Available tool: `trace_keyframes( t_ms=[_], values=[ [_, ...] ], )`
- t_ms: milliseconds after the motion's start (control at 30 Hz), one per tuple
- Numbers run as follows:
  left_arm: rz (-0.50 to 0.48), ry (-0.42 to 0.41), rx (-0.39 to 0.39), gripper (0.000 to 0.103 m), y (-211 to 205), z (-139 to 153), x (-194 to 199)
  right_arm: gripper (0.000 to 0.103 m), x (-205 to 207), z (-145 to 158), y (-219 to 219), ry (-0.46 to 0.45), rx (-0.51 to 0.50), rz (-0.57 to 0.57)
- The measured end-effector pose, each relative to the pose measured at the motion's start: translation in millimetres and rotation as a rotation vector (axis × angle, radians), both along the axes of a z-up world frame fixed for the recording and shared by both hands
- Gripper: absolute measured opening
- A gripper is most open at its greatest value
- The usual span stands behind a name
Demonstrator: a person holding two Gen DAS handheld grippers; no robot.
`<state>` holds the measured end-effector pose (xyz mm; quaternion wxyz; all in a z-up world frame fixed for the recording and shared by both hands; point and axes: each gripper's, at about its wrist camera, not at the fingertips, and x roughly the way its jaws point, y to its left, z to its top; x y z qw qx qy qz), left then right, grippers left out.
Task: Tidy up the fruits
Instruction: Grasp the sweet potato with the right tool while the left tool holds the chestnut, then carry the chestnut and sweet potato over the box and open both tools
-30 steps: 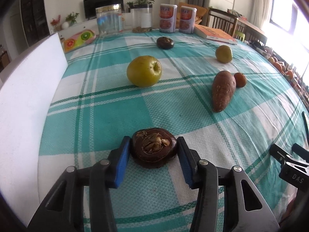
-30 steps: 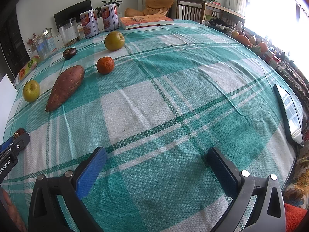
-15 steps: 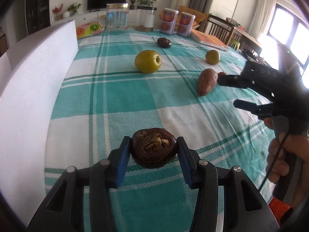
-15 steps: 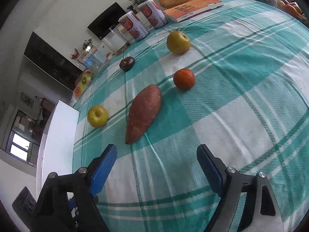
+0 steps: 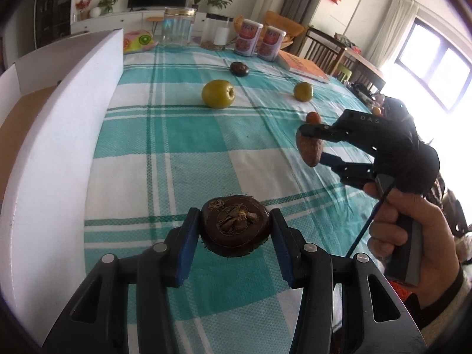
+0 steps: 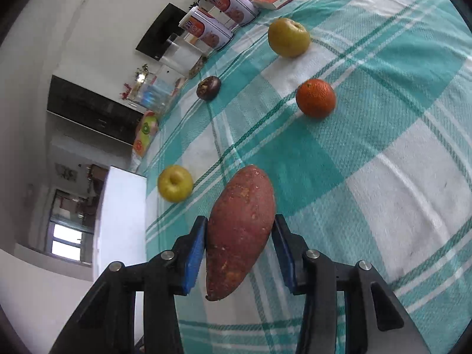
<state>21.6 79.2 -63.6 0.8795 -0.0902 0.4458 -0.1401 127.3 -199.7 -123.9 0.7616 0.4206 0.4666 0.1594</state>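
**Both grippers loaded up**

Left gripper has its blue fingers clamped on a dark mangosteen, held above the checked tabletop, right next to the white box. Right gripper fingers are closed against the sides of the sweet potato, which looks like it's off the cloth. Further out: a green apple, an orange, a second mangosteen, a yellow-green pear, then two cans at the back.

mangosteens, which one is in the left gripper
The near mangosteen, calyx toward the camera, is clamped in the left gripper; the other mangosteen lies far off by the cans.
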Motion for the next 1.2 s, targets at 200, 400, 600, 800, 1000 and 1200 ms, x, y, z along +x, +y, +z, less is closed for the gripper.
trace_keyframes(
  t_ms=[200, 400, 600, 800, 1000, 1200],
  values=[
    [-0.042, 0.0, -0.102, 0.049, 8.7, 31.3, -22.7, 0.045, -48.7, 1.9, 9.7, -0.003, 0.167, 0.054],
    [0.078, -0.095, -0.166, 0.049, 75.4, 83.2, -43.5, 0.045, -46.5, 87.6, 113.1, -0.18, 0.084, 0.316],
    [0.399, -0.08, -0.033, 0.049, 182.1, 77.9, -46.8, 0.045, -73.0, 141.9, 265.8, -0.358, -0.108, 0.658],
    [0.575, 0.048, 0.056, 0.049, 237.5, 37.0, -49.9, 0.045, -85.2, 125.6, 360.4, -0.437, -0.39, 0.803],
    [0.593, 0.049, 0.13, 0.077, 228.8, 32.2, -52.2, 0.05, -74.2, 108.8, 356.0, -0.393, -0.357, 0.801],
    [0.491, -0.08, 0.084, 0.079, 185.7, 62.7, -43.8, 0.09, -77.4, 136.9, 259.8, -0.531, -0.434, 0.556]
  ],
)
